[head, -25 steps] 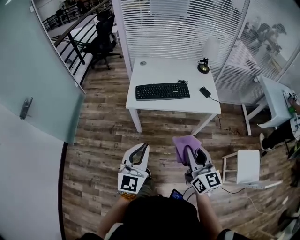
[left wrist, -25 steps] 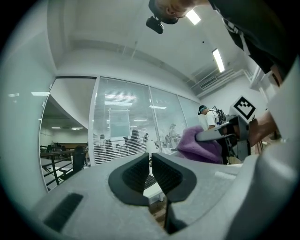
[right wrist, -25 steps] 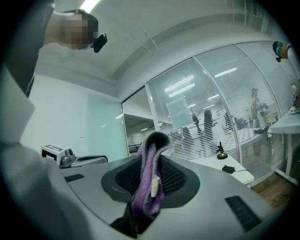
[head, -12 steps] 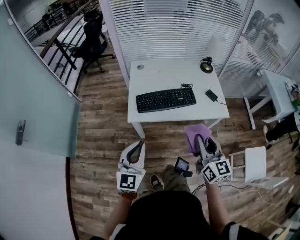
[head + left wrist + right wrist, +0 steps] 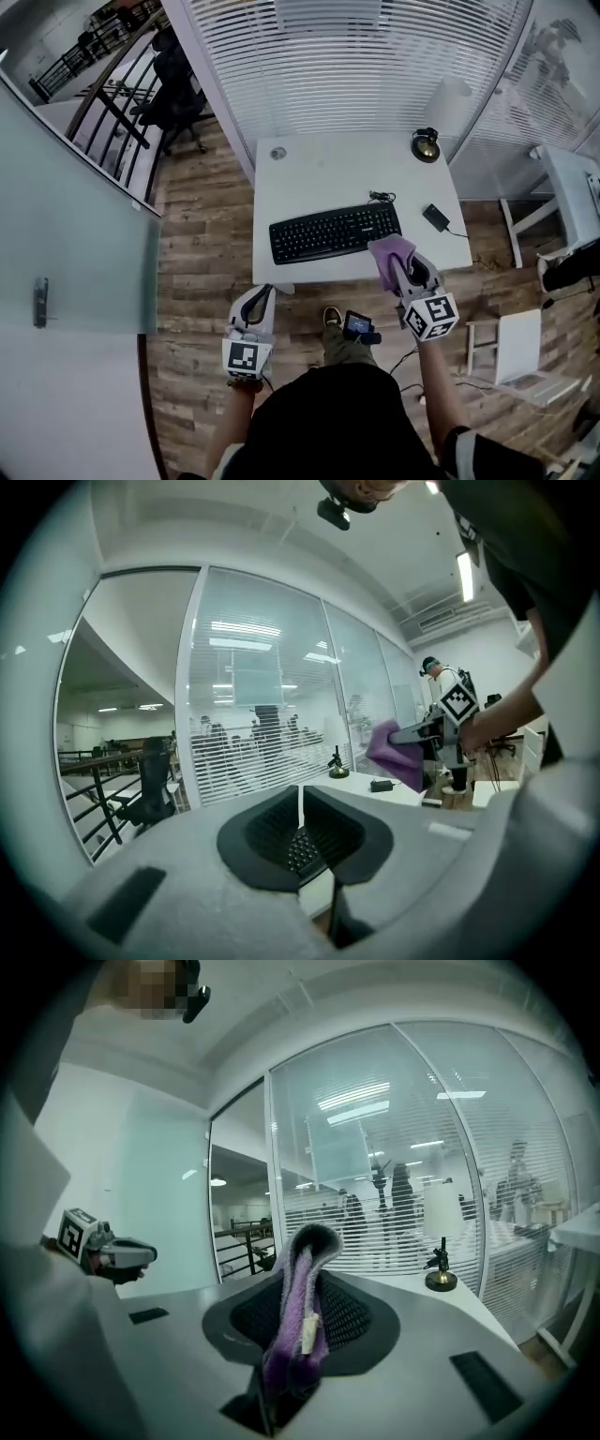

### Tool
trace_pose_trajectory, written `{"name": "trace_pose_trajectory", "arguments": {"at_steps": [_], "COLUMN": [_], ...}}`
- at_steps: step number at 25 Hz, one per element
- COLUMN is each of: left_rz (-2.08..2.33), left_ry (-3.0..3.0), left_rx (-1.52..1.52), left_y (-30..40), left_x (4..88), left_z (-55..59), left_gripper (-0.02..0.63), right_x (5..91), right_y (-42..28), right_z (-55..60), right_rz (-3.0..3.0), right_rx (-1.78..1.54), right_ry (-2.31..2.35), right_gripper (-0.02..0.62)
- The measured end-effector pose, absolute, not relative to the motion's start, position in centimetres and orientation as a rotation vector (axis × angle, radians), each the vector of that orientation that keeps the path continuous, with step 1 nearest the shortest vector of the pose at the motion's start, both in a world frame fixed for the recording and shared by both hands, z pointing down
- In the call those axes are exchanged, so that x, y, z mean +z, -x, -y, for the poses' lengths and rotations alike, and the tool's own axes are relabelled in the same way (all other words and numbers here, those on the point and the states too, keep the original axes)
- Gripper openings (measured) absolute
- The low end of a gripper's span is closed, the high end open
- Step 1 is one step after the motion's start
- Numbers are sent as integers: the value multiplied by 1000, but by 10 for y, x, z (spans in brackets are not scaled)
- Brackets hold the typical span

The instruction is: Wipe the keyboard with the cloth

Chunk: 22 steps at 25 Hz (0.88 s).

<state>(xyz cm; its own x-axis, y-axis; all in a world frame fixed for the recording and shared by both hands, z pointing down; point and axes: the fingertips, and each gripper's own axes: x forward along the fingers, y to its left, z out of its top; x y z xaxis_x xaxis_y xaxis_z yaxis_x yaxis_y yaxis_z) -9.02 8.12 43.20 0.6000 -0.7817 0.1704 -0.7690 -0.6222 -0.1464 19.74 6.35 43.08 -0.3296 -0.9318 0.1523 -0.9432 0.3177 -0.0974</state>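
The wiping has not begun. The black keyboard [image 5: 335, 232] lies across the front half of the white bench [image 5: 309, 178], and nothing rests on its keys.

The purple cloth [image 5: 388, 251] is held by the right claw [image 5: 397, 270], which is clenched on a fold of it. In the right gripper view the fabric stands up between the jaws and droops back over them. In the head view the cloth hangs at the keyboard's right end, near the bench's front edge. I cannot tell whether it touches the keys; it looks to be just short of them.

The left claw [image 5: 263, 294] is clenched on nothing, and its jaws meet in a thin seam in the left gripper view. It sits before the bench's front left corner, apart from the keyboard.

So only the fetching of the cloth looks done. What remains is to lay it on the keys and sweep it along the rows, from the right end leftwards. The left claw could steady the keyboard's near end if it slides.
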Motion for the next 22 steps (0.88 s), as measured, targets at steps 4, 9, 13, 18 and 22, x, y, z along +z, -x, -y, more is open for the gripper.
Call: {"name": "trace_pose_trajectory", "arguments": {"at_steps": [4, 9, 13, 18, 22], "left_rz": [-1312, -1331, -1241, -1239, -1176], "left_ry": [2737, 2777, 2813, 2949, 2996], "left_rx": [-489, -632, -756, -774, -897], "left_y": [81, 73, 70, 76, 81], "left_x": [462, 512, 555, 604, 644], "left_z": [-33, 3, 12, 28, 31], "left_gripper": [31, 32, 42, 166, 203], "right_x": [478, 533, 577, 612, 639], "right_y": [-221, -266, -274, -293, -307], "right_z": [-4, 59, 82, 108, 129], "right_rz": [2424, 2308, 2151, 2120, 2066], "right_rx": [192, 180, -11, 84, 188], "right_ry": [-1566, -1389, -1081, -1017, -1051], "right_gripper": [92, 92, 92, 94, 95]}}
